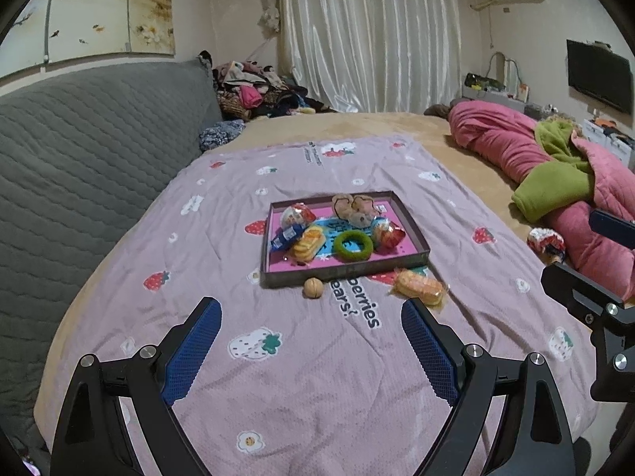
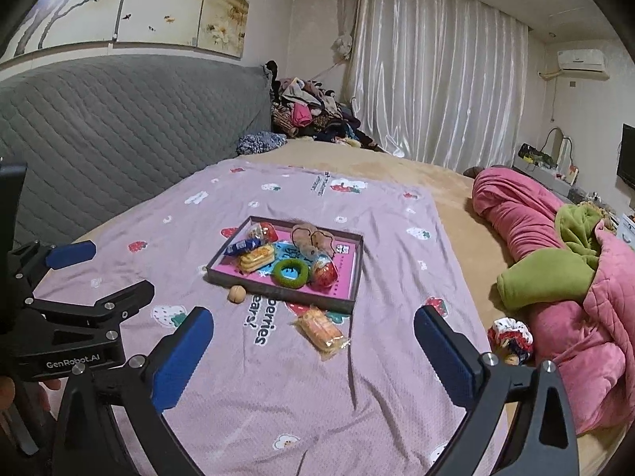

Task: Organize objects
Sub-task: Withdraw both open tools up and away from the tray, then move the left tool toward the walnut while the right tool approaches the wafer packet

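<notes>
A shallow dark tray with a pink floor lies on the pink strawberry-print blanket. It holds a green ring, wrapped snacks, a blue packet and a beige plush. A walnut and a wrapped biscuit pack lie on the blanket in front of the tray. My left gripper is open and empty, short of the walnut. My right gripper is open and empty, just before the biscuit pack.
A grey quilted headboard runs along the left. A pink and green quilt is bunched at the right, with a patterned scrunchie beside it. A pile of clothes sits at the far corner.
</notes>
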A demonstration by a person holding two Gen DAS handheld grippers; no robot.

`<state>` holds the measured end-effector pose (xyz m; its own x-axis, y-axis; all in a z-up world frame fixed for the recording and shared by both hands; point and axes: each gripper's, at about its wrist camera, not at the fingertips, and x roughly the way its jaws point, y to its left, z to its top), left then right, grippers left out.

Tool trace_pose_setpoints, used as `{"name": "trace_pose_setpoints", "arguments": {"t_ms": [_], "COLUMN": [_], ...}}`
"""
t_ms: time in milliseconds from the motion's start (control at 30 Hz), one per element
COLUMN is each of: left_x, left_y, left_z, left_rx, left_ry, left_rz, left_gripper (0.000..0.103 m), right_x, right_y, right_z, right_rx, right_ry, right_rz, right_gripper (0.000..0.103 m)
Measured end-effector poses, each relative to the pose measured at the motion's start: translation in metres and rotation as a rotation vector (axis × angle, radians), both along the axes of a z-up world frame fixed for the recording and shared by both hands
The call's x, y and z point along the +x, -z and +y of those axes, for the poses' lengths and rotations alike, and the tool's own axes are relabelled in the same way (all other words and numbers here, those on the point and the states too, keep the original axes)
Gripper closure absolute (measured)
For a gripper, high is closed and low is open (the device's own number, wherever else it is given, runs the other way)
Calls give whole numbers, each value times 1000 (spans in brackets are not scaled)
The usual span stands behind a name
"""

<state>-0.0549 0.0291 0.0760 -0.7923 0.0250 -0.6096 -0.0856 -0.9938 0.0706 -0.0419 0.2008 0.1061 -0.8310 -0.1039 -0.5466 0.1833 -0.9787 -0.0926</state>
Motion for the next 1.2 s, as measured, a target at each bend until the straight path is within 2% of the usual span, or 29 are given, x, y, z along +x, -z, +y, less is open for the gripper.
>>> {"name": "trace_pose_setpoints", "arguments": {"t_ms": [567, 1200], "left_x": [-19, -75], "left_y": [45, 107], "left_z": [6, 0], "left_rx": [-10, 4], "left_ry": [10, 1], "left_rz": [-85, -187], "left_gripper": [10, 10], "right_x": [-16, -74], "right_y": [43, 107], "right_z": [-1, -2], "right_rx": [33, 44], "right_ry": [-13, -30], "right_rz": [-79, -179], "right_gripper": [1, 1]}}
